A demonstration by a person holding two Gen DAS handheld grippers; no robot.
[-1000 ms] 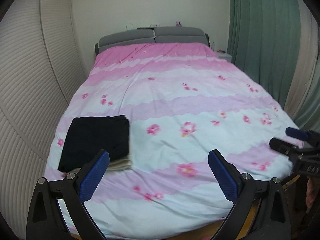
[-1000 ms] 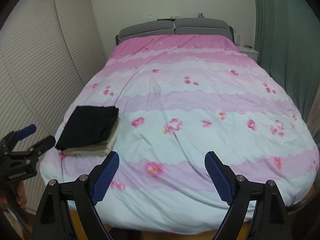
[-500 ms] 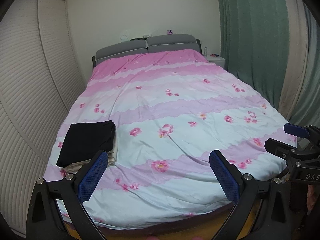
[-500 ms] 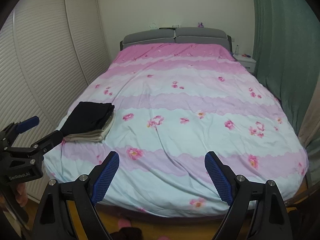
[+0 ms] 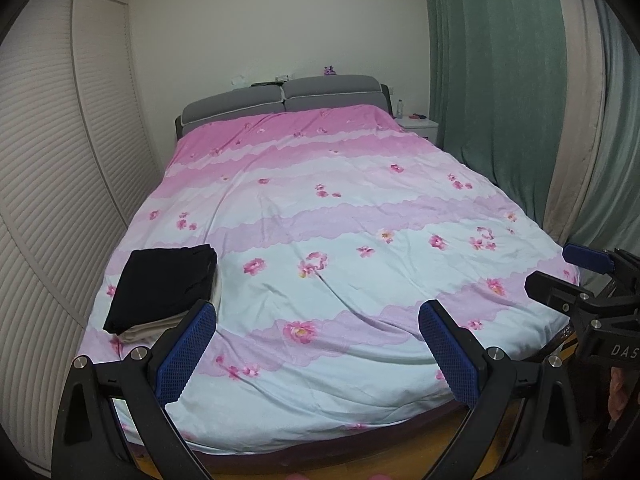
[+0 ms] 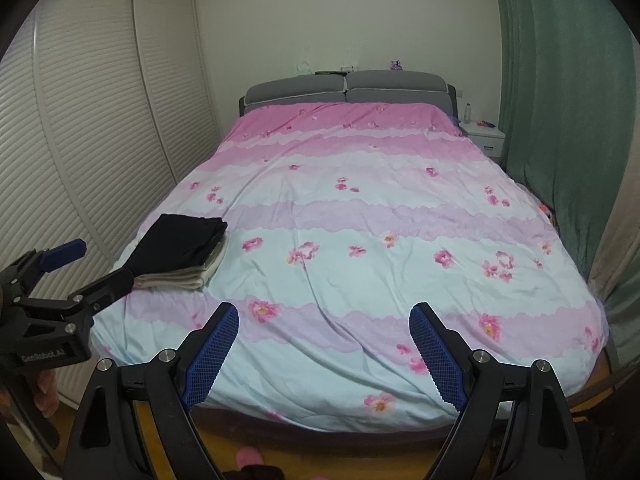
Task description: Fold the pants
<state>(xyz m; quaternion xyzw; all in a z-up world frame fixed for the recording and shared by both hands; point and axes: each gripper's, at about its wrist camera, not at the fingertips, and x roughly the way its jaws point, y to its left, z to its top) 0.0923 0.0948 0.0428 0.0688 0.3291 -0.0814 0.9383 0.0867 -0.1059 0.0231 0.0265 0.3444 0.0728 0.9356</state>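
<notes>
Pants (image 5: pixel 162 286): black, folded into a flat rectangle, lying on top of a folded beige garment (image 5: pixel 160 326); the stack sits on the near left corner of the bed (image 5: pixel 360 280), edges roughly squared, the beige layers showing at the near and right sides.

Bed: covered by a quilt banded pink, lilac and pale blue with pink flowers; grey headboard (image 5: pixel 280 98) at the far end.

Left gripper (image 5: pixel 318 344): held off the foot of the bed, angled down toward it, blue pads spread wide, nothing between them. A hand (image 6: pixel 44 394) shows below it in the right view.

Right gripper (image 6: pixel 324 344): beside the left one, likewise off the bed's foot, jaws wide apart and empty.

Surroundings: louvred wardrobe doors (image 5: pixel 60 200) left; green curtain (image 5: pixel 500 100) right; white nightstand (image 6: pixel 484 136) by the headboard; pink slippers (image 6: pixel 250 458) on the floor.
</notes>
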